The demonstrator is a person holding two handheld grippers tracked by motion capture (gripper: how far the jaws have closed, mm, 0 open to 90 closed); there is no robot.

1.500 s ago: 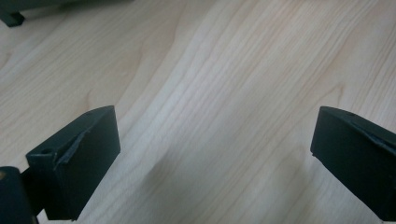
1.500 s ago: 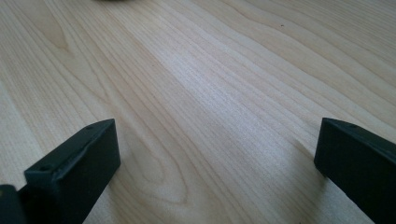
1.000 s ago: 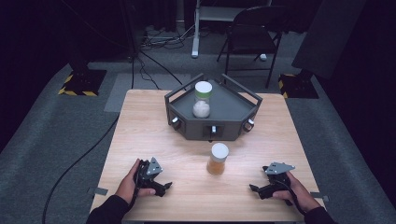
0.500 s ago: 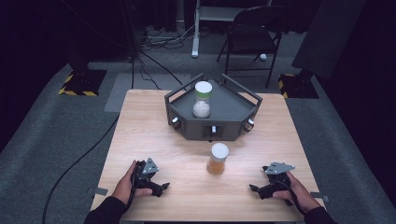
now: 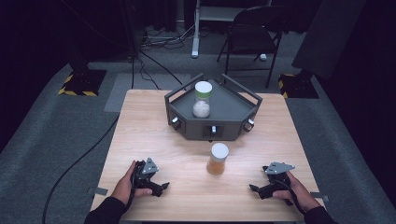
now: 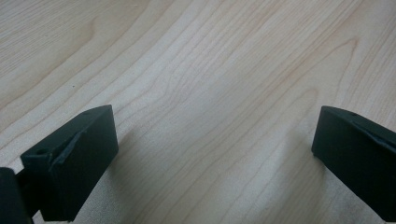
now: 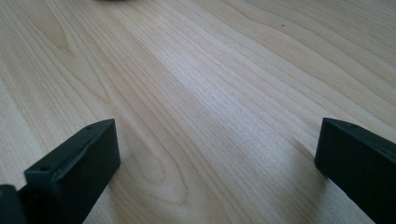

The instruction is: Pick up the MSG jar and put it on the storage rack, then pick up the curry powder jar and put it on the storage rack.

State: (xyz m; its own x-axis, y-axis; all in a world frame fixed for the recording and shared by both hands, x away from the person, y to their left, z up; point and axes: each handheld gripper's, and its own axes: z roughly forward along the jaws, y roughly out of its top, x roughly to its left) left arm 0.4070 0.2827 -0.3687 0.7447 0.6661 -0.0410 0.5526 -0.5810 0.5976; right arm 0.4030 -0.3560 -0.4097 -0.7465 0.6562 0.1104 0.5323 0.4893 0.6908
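Note:
A jar of amber liquid with a white lid [image 5: 218, 159] stands on the wooden table [image 5: 154, 130], just in front of a dark angular tray [image 5: 233, 112]. Inside that tray stands a second jar [image 5: 202, 99] with a white lid and white contents. My left gripper [image 5: 161, 187] rests on the table near the front left, held by a hand, its jaws wide apart [image 6: 215, 154] over bare wood. At the front right my right gripper [image 5: 254, 189] also lies low on the table, open [image 7: 217, 158], with nothing between its fingers.
The tray has raised rails and small knobs on its front face. Behind the table stand a folding chair [image 5: 254, 28], cables on the grey floor and two hazard-striped stand bases [image 5: 81, 81]. Pieces of tape mark the table's front corners.

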